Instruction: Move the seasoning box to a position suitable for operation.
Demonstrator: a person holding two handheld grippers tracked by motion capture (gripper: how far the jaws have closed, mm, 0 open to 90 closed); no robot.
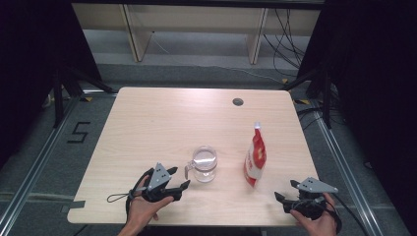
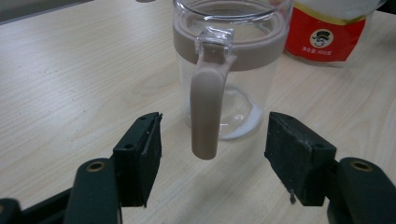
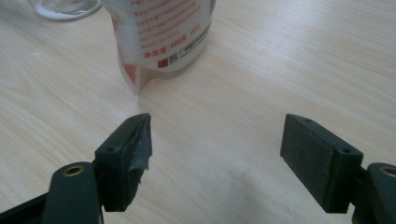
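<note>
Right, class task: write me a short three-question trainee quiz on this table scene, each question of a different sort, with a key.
1. True or false: the left gripper has its pads pressed on the jug handle.
2. Which stands nearer the right gripper: A the glass jug, B the red and white pouch?
3. Fill in: the pouch stands ____ on the table.

Key
1. False: the handle sits in the gap, clear of both pads.
2. B.
3. Upright.
</note>
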